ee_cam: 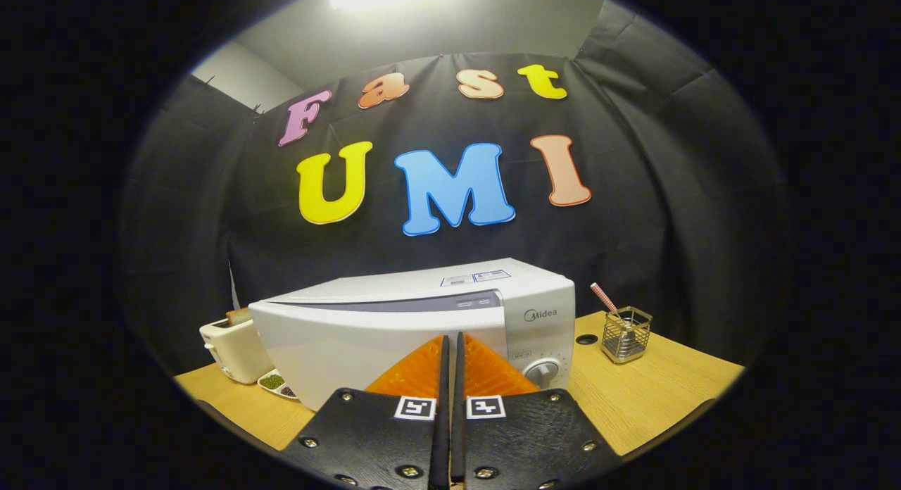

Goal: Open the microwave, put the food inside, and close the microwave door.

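A white microwave (pixel 422 321) stands on the wooden table (pixel 654 391), its control dial (pixel 542 370) at the right of the front. Its door (pixel 352 342) looks slightly ajar, with a dark strip showing along its top edge. My gripper (pixel 450 337) is shut, its fingers pressed together with nothing between them. The tips sit right at the door's front, near its right edge; I cannot tell whether they touch it. A small white dish of food (pixel 276 383), with green and dark bits, lies on the table at the microwave's lower left corner.
A cream toaster (pixel 232 349) with a slice of toast in it stands left of the microwave, behind the dish. Right of the microwave are a wire holder (pixel 625 335) with a striped straw and a round dark hole (pixel 586 339) in the tabletop.
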Available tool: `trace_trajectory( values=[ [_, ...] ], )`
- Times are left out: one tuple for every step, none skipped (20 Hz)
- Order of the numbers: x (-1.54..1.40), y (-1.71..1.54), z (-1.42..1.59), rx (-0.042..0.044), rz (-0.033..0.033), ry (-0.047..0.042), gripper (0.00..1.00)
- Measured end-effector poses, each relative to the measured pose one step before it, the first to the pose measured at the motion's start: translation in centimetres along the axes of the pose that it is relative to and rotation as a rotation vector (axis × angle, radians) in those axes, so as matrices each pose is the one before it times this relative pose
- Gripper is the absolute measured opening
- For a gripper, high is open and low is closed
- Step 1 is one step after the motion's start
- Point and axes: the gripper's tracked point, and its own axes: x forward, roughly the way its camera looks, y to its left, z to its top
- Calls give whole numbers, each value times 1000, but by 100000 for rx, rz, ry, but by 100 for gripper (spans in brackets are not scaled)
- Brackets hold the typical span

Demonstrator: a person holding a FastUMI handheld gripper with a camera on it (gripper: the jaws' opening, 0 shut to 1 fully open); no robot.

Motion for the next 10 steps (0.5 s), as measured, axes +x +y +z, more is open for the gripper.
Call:
trace_trajectory(
  values=[
    [621, -116, -85, 84, -214, 325, 2],
    [517, -89, 17, -350, -249, 245, 2],
    [582, -124, -68, -235, -178, 325, 2],
    [458, -161, -95, 182, -530, 303, 2],
    [551, -209, 126, 422, -490, -78, 2],
    [410, -302, -25, 1275, -49, 273, 2],
    [238, -264, -138, 1277, -375, 535, 2],
    [181, -191, 77, 1633, 360, 595, 2],
    [227, 15, 47, 936, 382, 795, 2],
    [210, -15, 157, -1330, -397, 312, 2]
  ],
)
